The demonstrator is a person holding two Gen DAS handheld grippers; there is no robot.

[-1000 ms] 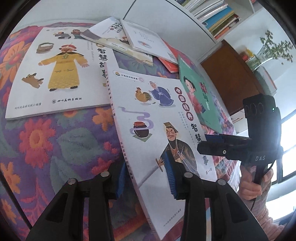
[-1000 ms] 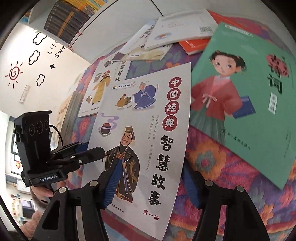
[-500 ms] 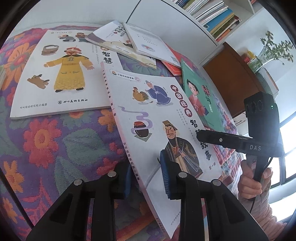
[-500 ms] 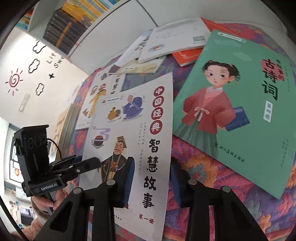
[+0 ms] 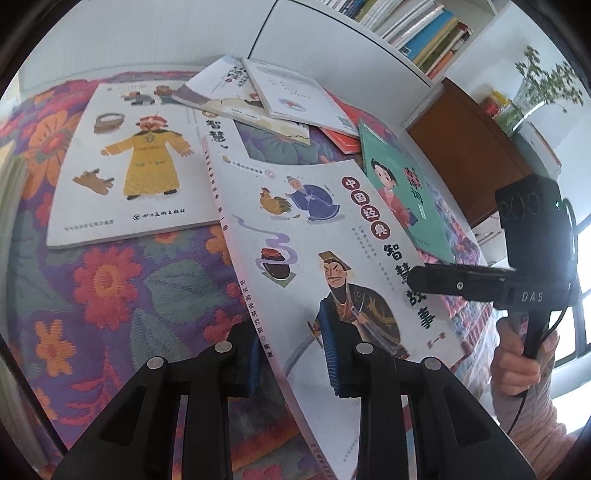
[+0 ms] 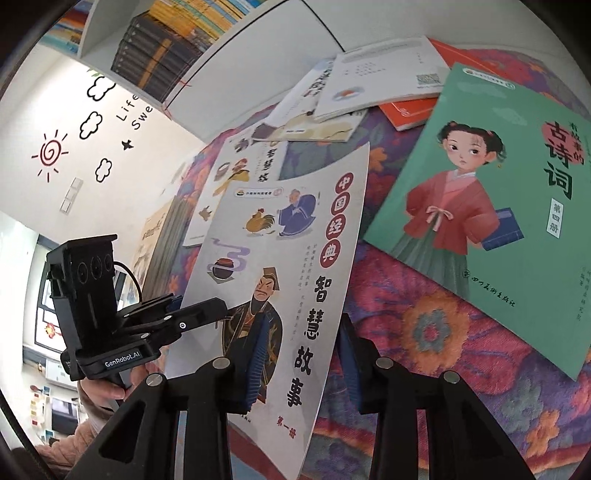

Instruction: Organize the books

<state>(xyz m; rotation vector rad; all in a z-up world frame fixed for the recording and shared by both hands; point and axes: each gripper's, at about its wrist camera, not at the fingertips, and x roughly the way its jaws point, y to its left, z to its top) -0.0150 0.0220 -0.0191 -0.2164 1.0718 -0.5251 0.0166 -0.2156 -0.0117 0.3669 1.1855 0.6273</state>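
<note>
A white storybook [image 5: 295,240] with a dark-robed warrior on its cover lies tilted over the flowered cloth [image 5: 110,295]. My left gripper [image 5: 291,354] is shut on its spine edge near the bottom, one pad on the cover and one beneath. My right gripper [image 6: 303,362] is shut on the opposite, right edge of the same white storybook [image 6: 295,240]. Each gripper shows in the other's view: the right gripper [image 5: 417,280] and the left gripper [image 6: 221,310], both held by hands.
A book with a yellow-robed figure [image 5: 140,166] lies at the left and a green book [image 6: 480,203] at the right. Thin books [image 5: 277,96] overlap on an orange one [image 5: 343,142] at the back. A bookshelf [image 5: 417,26] and a brown cabinet [image 5: 469,147] stand behind.
Both pairs of jaws have narrowed onto the white storybook's two side edges. The right gripper's upper finger now rests on the cover. The hands have hardly moved.
</note>
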